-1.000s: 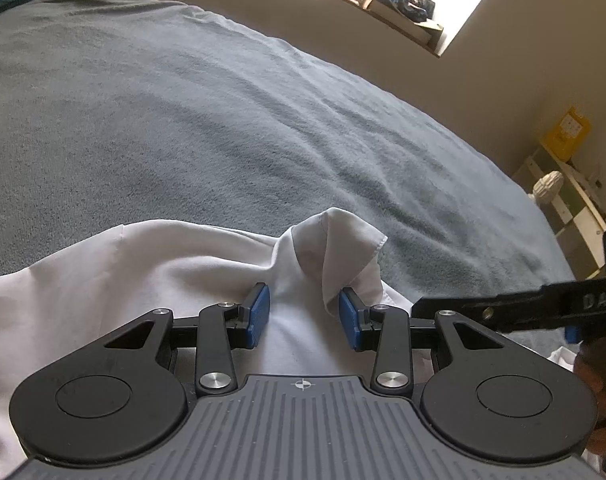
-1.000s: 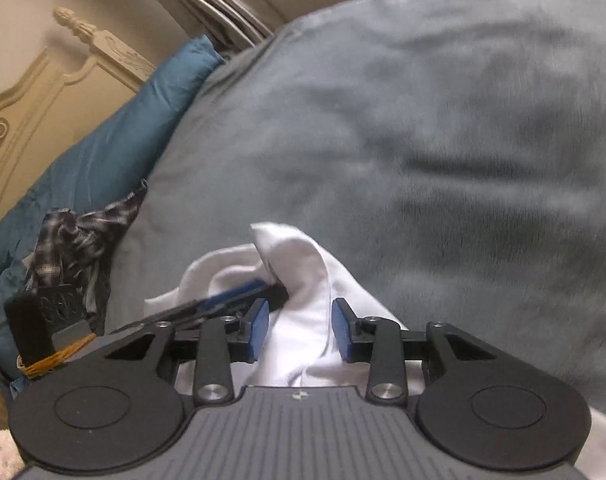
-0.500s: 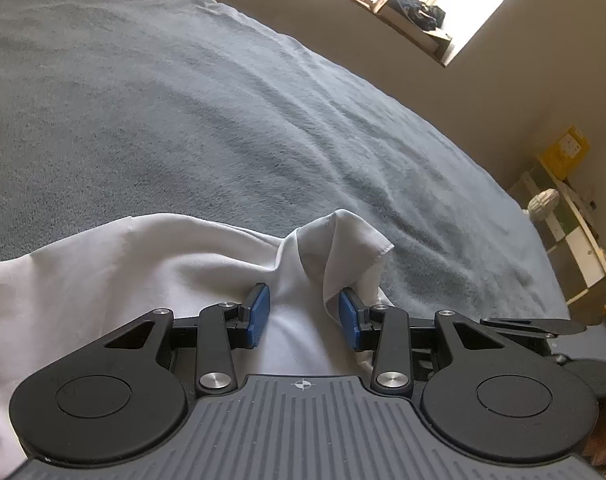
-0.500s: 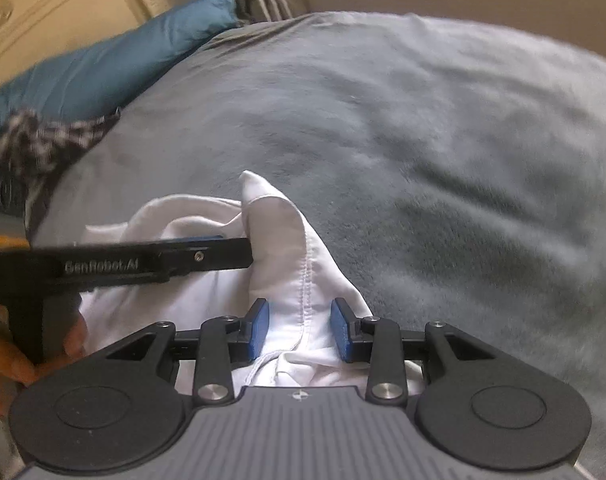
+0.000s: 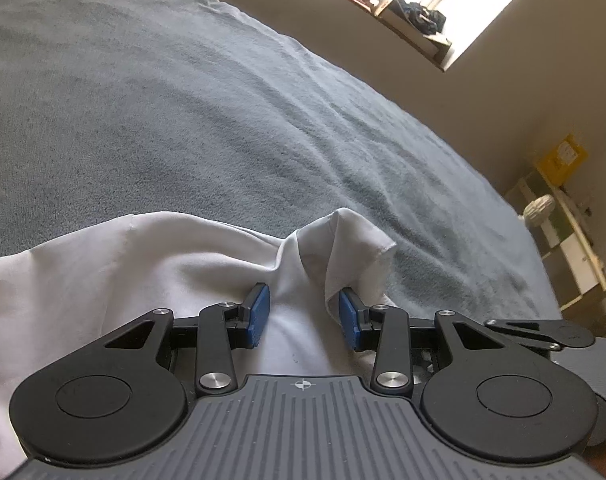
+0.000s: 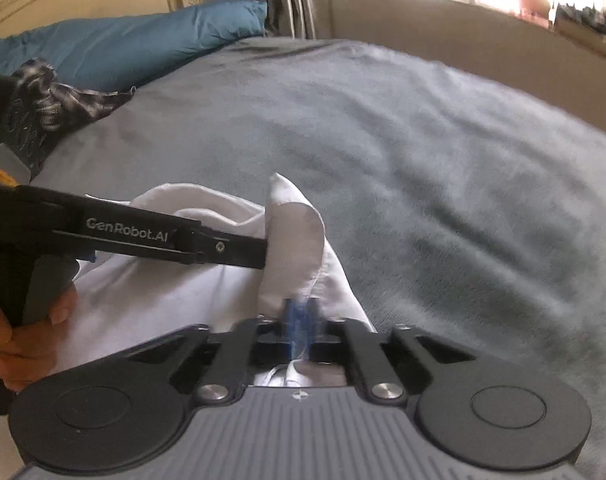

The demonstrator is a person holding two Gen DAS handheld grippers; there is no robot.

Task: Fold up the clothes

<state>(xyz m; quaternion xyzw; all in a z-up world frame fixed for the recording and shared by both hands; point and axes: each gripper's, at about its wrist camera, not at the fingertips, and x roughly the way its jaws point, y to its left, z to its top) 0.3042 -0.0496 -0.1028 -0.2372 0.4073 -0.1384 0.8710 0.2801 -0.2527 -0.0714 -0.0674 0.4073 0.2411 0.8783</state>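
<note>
Left side first: white garment (image 5: 103, 280) lies spread on the grey bed cover (image 5: 183, 120), bulk trailing left, one corner peaked up mid-frame. Plaid garment (image 6: 63, 96) sits bunched by the blue pillow (image 6: 123, 48), untouched, probably next in the queue. Left gripper (image 5: 303, 318) has jaws part open with white cloth lying between the blue pads (image 5: 259, 312), not visibly pinched; looks like it's bracketing the raised corner to keep it gathered. A hand (image 6: 19, 332) holds its handle, seen from the right camera. Right gripper (image 6: 299, 316) is clamped fully shut on the hem of the same corner, blurred but cloth clearly runs up out of the pads. Likely grip for lifting and carrying the edge over into a fold. Fold itself not yet made.
</note>
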